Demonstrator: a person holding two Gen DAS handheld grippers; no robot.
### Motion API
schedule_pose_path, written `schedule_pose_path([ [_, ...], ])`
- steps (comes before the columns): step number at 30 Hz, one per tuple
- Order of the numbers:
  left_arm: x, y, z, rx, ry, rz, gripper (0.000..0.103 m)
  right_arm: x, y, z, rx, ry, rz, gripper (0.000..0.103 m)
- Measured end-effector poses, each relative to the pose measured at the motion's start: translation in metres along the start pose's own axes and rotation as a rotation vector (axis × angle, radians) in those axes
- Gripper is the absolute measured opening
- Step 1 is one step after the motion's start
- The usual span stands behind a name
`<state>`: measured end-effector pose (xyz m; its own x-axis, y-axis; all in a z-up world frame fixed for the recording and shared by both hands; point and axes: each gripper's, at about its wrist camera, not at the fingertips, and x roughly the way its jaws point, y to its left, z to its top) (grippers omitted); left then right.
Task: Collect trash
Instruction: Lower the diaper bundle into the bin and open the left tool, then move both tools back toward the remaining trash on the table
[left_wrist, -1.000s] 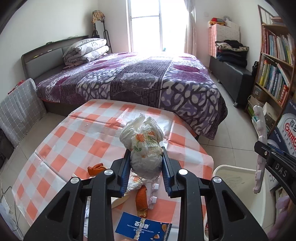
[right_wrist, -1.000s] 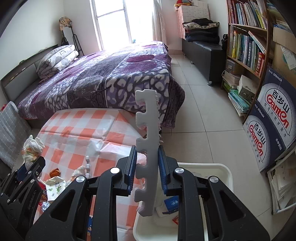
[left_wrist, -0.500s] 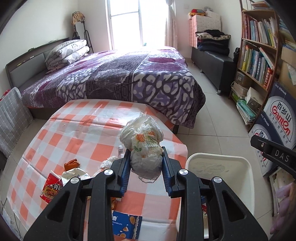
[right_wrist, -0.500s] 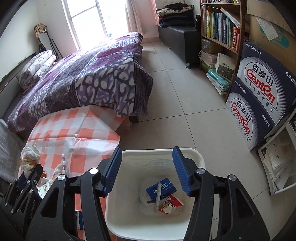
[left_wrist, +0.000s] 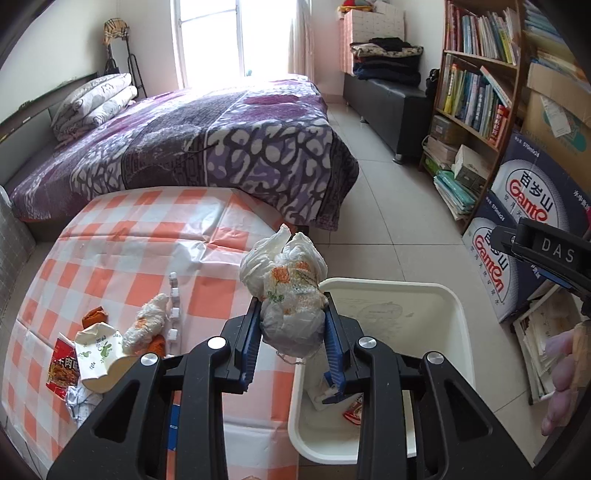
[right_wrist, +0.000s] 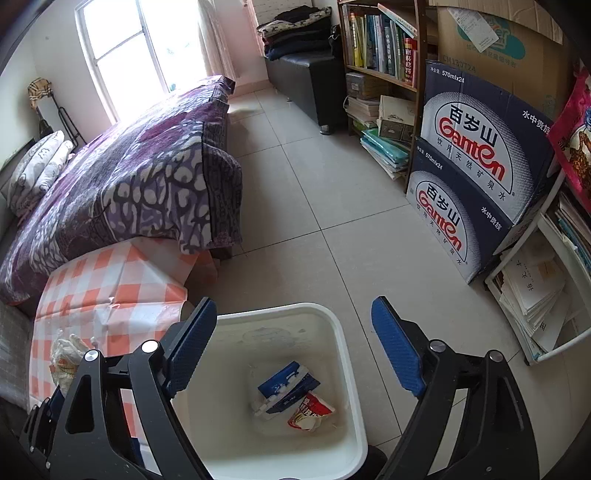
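Observation:
My left gripper (left_wrist: 291, 325) is shut on a crumpled white plastic bag with orange print (left_wrist: 286, 291) and holds it above the table's right edge, beside the white bin (left_wrist: 454, 317). My right gripper (right_wrist: 293, 354) is open and empty above the bin (right_wrist: 343, 332). In the bin lie a blue carton (right_wrist: 286, 384), a white foam strip (right_wrist: 280, 395) and a red-white wrapper (right_wrist: 310, 411). The bag also shows at the left of the right wrist view (right_wrist: 68, 358).
On the orange-checked table (left_wrist: 122, 258) lie a red snack packet (left_wrist: 62, 369), a paper cup (left_wrist: 99, 354), orange peel (left_wrist: 95, 316), a crumpled tissue (left_wrist: 147, 321) and small white pieces (left_wrist: 173, 299). A purple bed (left_wrist: 207, 147), bookshelf (left_wrist: 476, 96) and water cartons (right_wrist: 476, 184) surround the spot.
My right gripper opened and dropped the white foam strip into the bin, then stayed above it. My left gripper carried the bag to the right, towards the bin.

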<state>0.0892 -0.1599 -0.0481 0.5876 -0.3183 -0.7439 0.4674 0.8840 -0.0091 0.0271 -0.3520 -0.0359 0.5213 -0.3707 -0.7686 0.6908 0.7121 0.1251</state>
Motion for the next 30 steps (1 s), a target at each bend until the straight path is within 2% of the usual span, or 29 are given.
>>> schedule_pose_path([
  [8,0.013,-0.020,-0.005,-0.024,0.099,-0.178,0.032,-0.003,-0.018,0.004,0.014,-0.036,-0.054,0.091],
  [10,0.014,-0.024,-0.005,-0.024,0.110,-0.204,0.039,-0.003,-0.020,0.005,0.015,-0.041,-0.065,0.092],
  [12,0.015,-0.027,-0.005,-0.025,0.120,-0.225,0.052,-0.004,-0.022,0.005,0.013,-0.049,-0.079,0.094],
  [13,0.016,-0.027,-0.006,-0.025,0.124,-0.228,0.054,-0.004,-0.023,0.005,0.014,-0.051,-0.083,0.094],
  [20,0.016,-0.020,-0.008,-0.032,0.135,-0.209,0.064,-0.006,-0.018,0.006,0.013,-0.057,-0.088,0.094],
  [26,0.015,-0.003,-0.008,-0.041,0.135,-0.149,0.074,-0.004,0.002,0.003,-0.029,-0.053,-0.086,0.095],
  [30,0.015,0.011,-0.011,-0.027,0.132,-0.074,0.078,0.000,0.018,0.000,-0.052,-0.037,-0.074,0.096],
])
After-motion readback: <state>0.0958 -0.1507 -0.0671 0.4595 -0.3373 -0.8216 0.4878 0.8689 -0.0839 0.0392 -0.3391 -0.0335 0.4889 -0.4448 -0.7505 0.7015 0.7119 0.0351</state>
